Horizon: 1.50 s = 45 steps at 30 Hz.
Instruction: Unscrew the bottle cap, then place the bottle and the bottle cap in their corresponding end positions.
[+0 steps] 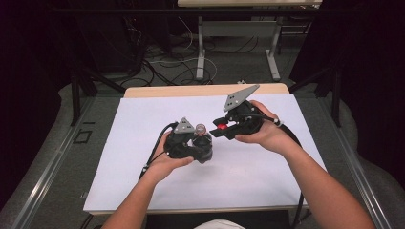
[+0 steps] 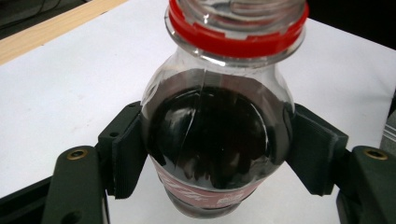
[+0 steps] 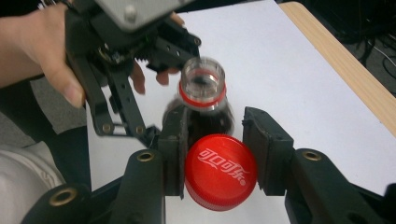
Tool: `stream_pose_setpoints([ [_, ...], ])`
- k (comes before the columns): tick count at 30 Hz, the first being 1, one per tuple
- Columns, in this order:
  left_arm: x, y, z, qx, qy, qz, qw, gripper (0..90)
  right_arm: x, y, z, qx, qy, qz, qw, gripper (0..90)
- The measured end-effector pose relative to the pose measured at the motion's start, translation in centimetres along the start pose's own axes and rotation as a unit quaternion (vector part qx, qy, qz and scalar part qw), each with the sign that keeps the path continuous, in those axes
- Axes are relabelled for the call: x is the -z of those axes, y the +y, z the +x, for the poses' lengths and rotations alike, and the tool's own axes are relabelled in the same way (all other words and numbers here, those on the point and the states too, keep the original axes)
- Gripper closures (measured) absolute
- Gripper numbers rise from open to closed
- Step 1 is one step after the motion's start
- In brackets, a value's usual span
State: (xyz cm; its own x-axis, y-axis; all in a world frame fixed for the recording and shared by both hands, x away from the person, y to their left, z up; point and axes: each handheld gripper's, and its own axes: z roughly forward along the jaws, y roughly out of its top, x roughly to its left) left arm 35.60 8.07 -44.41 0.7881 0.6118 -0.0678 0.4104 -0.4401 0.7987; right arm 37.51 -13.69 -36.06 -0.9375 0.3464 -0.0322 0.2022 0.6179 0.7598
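My left fingers [image 2: 128, 149] clamp the cola bottle [image 2: 217, 121] by its shoulder, keeping it upright on the desk [image 1: 143, 181] so nothing spills; my right fingers [image 3: 175, 154] pinch the red cap [image 3: 220, 171], lifted just clear of the open mouth.

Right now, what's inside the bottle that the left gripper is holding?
The bottle holds dark liquid up to its shoulder; the open neck above the red ring is clear. The label and the left gripper jaws hide the lower part, so its bottom can't be seen.
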Motion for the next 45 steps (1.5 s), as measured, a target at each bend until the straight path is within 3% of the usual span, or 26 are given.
stream_pose_setpoints([
  [10,0.5,-0.1,1.0,0.009,0.018,-0.011,0.9997,29.8,0.2,-2.1,0.3,-0.037,-0.024,0.008,0.9990,61.0],
  [12,0.7,0.0,1.2,0.009,0.017,0.001,0.9998,29.8,0.2,-2.7,0.4,-0.046,-0.034,0.010,0.9983,61.0],
  [18,0.4,-0.1,1.4,0.020,0.033,-0.009,0.9992,29.8,-0.5,-4.9,0.7,-0.079,-0.047,0.013,0.9957,61.0],
  [25,0.0,-0.2,1.5,0.018,0.041,-0.006,0.9990,29.8,-1.4,-7.5,0.9,-0.112,-0.084,0.009,0.9901,61.0],
  [31,-0.2,-0.4,1.7,0.022,0.046,-0.005,0.9987,29.8,-2.1,-9.8,0.2,-0.159,-0.103,0.014,0.9818,61.0],
  [44,-2.5,0.5,1.7,0.023,0.062,-0.003,0.9978,29.8,-2.6,-12.6,-0.7,-0.190,-0.128,0.033,0.9728,61.0],
  [45,-2.7,0.7,1.8,0.022,0.063,-0.004,0.9978,29.8,-2.7,-12.8,-0.7,-0.184,-0.132,0.027,0.9736,61.0],
])
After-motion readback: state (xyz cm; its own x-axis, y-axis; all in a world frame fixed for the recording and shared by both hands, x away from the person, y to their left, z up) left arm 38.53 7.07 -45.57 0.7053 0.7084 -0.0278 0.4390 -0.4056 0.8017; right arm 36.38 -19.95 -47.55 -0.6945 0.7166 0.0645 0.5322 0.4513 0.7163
